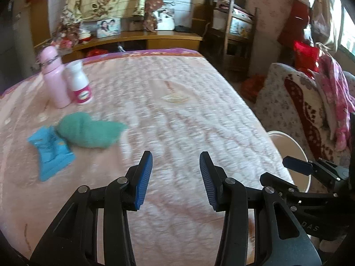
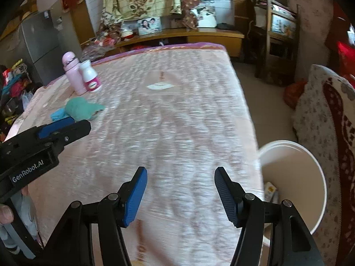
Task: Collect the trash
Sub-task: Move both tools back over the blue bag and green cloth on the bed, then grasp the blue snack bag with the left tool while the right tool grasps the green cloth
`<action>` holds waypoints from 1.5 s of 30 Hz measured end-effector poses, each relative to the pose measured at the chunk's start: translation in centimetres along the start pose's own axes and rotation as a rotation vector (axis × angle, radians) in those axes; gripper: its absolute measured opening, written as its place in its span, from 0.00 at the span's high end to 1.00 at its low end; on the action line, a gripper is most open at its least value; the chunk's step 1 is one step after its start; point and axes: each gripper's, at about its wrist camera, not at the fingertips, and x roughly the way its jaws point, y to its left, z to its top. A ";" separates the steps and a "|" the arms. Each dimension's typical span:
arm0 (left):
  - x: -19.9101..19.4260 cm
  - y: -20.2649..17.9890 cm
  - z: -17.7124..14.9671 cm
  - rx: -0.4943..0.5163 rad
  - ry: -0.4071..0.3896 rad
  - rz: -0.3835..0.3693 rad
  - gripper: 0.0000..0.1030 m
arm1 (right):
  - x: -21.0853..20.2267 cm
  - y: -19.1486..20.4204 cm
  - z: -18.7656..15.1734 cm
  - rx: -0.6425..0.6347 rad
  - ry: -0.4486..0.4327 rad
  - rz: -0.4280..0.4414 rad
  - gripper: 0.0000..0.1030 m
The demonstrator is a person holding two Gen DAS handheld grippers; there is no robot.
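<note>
Over the pink bed (image 1: 177,102) we hold both grippers, left gripper (image 1: 176,163) and right gripper (image 2: 180,178), fingers apart and empty; blue wrapper (image 1: 52,153) lies near.

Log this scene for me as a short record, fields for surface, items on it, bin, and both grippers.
surface: bed with pink quilt
items: blue wrapper beside green cloth; pink bottle next to white pill bottle
bin: white bucket on the floor beside the bed, a small packet inside
left gripper: open, empty
right gripper: open, empty
</note>
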 end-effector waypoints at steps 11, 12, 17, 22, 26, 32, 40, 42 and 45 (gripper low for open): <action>-1.1 6.8 -0.8 -0.081 -0.005 0.083 0.59 | 2.8 6.4 1.3 -0.051 0.021 0.079 0.40; -1.2 7.4 -0.9 -0.087 -0.004 0.092 0.59 | 2.9 6.8 1.3 -0.055 0.022 0.084 0.40; -1.7 10.4 -1.3 -0.118 -0.003 0.133 0.59 | 3.7 8.9 1.8 -0.075 0.027 0.109 0.37; -2.0 12.7 -1.6 -0.142 -0.002 0.162 0.59 | 4.5 10.4 2.3 -0.088 0.037 0.126 0.36; -2.0 14.0 -1.8 -0.152 0.001 0.183 0.59 | 5.2 11.5 2.4 -0.110 0.048 0.131 0.36; -1.7 16.1 -2.0 -0.182 0.016 0.196 0.59 | 6.6 12.8 3.2 -0.122 0.072 0.153 0.36; -0.9 20.5 -2.1 -0.274 0.048 0.104 0.59 | 8.2 14.8 4.8 -0.173 0.069 0.186 0.34; -0.7 21.5 -2.1 -0.301 0.058 0.090 0.59 | 8.6 15.3 5.5 -0.186 0.063 0.196 0.31; -0.2 23.0 -1.9 -0.340 0.060 0.068 0.56 | 9.4 16.2 6.7 -0.212 0.049 0.209 0.31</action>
